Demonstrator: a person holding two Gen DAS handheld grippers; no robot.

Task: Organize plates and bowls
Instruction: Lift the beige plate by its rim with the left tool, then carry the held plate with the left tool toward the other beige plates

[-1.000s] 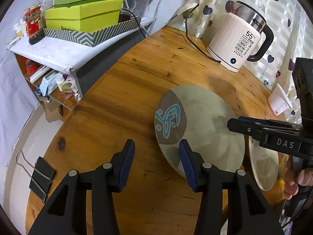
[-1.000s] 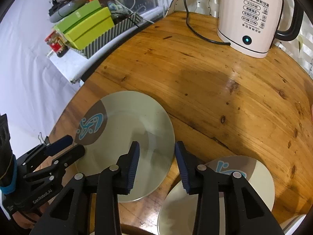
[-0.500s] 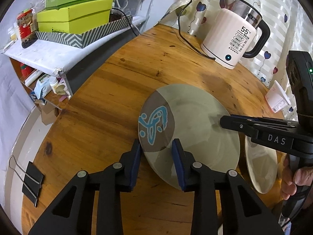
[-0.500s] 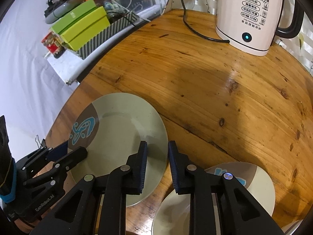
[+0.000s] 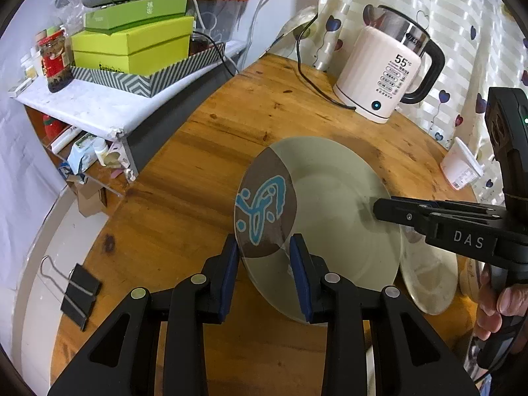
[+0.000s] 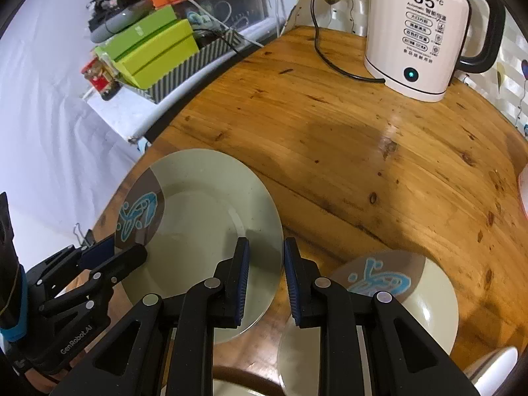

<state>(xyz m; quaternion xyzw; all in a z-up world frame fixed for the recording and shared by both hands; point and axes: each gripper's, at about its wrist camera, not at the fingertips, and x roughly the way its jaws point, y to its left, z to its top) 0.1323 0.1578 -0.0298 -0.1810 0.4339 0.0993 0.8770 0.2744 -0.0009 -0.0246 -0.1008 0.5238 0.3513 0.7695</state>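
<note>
Hand-held gripper [image 6: 264, 277] grips plate [image 6: 204, 204] (second plate [image 6: 429, 300] beside)

This looks like a room in a home. A round wooden table [image 5: 204, 178] holds a white kettle [image 5: 384, 76] at 1 o'clock, plugged in by a black cord [image 5: 313, 82]. Heart-print curtains [image 5: 462, 33] hang at 2 o'clock. A crowded shelf [image 5: 76, 105] with green boxes [image 5: 132, 46] sits at 10 o'clock.
</note>
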